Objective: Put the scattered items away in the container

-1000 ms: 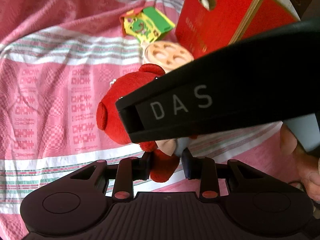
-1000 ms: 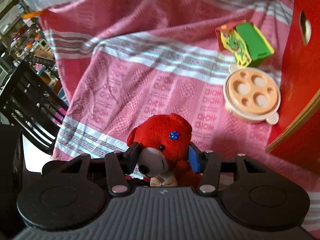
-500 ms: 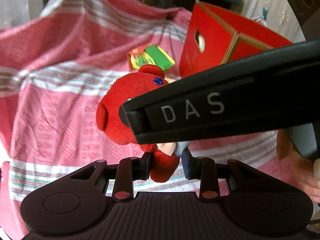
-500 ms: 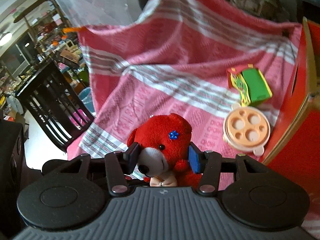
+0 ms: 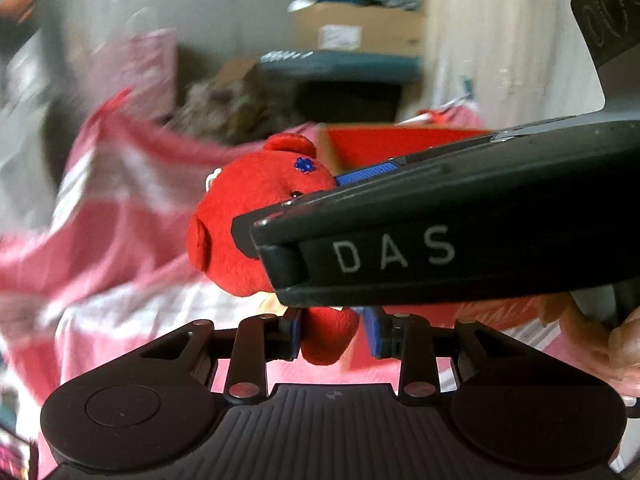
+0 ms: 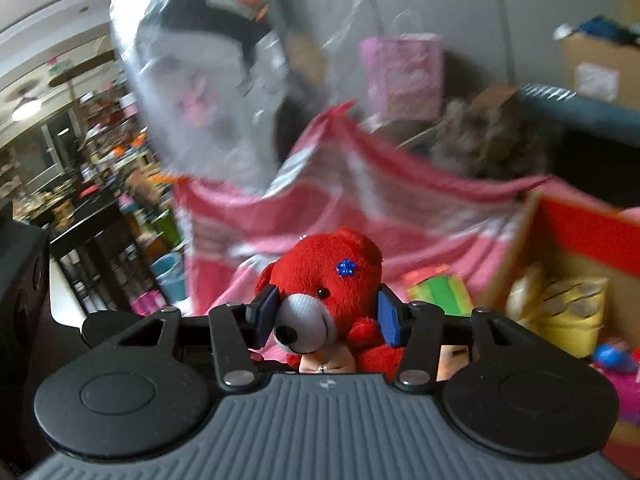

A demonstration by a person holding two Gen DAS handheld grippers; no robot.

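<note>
- Both of my grippers grip one red teddy bear (image 6: 332,280). My right gripper (image 6: 327,318) has its blue pads (image 6: 390,320) pressed on either side of the bear's head, jaws about half apart, with the white muzzle and black nose facing my camera.
- My left gripper (image 5: 334,330) is closed much narrower, its pads (image 5: 374,330) pinching one red paw (image 5: 326,336) of the same bear (image 5: 256,220) at the near bottom.
- From the left wrist view, the black body of my right gripper, lettered DAS (image 5: 394,252), crosses in from the right and covers the bear's face; a hand (image 5: 616,344) shows at the near right edge.
- The bear hangs off the surface, above the pink striped cloth (image 6: 328,192), which is spread below and rises to the far side.
- The red box (image 6: 588,236) stands on the right with its top open; inside it I see a yellow thing (image 6: 568,312) and, I think, a small blue and pink toy (image 6: 612,354), though blur makes that unsure.
- A green and yellow toy (image 6: 438,292) lies on the cloth just left of the box, beyond my right finger.
- The far background is smeared: a cardboard carton (image 5: 360,28) on a dark teal shelf (image 5: 340,64), and a pink bag (image 6: 402,74).
</note>
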